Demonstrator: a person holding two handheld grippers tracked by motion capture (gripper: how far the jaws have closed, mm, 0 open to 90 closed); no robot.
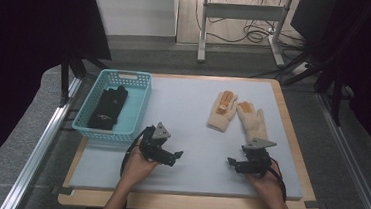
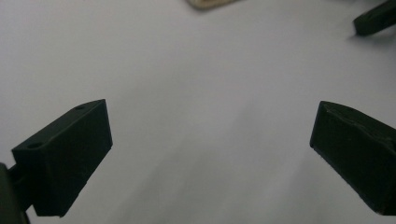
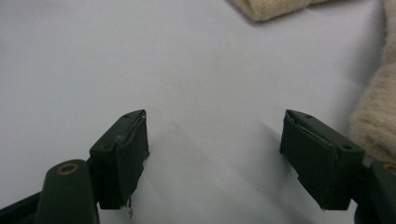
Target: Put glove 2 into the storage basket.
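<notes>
Gloves, two, cream, fuzzy knit with orange patches on the palms: left glove [image 1: 222,111] and right glove [image 1: 253,121] lie flat side by side on the far right of the surface [image 1: 187,114], cuffs toward the near edge, their sides close together. In the right gripper view a woolly cuff [image 3: 373,121] sits just beside one finger.

Surface: pale grey mat, smooth, on a wooden board with rounded corners.

Basket [image 1: 134,105], one, turquoise plastic, rectangular, perforated walls, far left on the surface. Inside it, dark gloves [image 1: 109,108], black fabric; the count cannot be told.

Grippers, two, black, hand-held, each with a grey three-cornered plate. Left gripper [image 1: 177,156] hovers near the basket's near right corner, fingers wide apart over bare mat, holding nothing. Right gripper [image 1: 233,163] hangs just near of the right glove's cuff, fingers likewise apart and empty. Bare mat lies between the two grippers.

Floor beyond: grey, with a metal stand and loose cables.
</notes>
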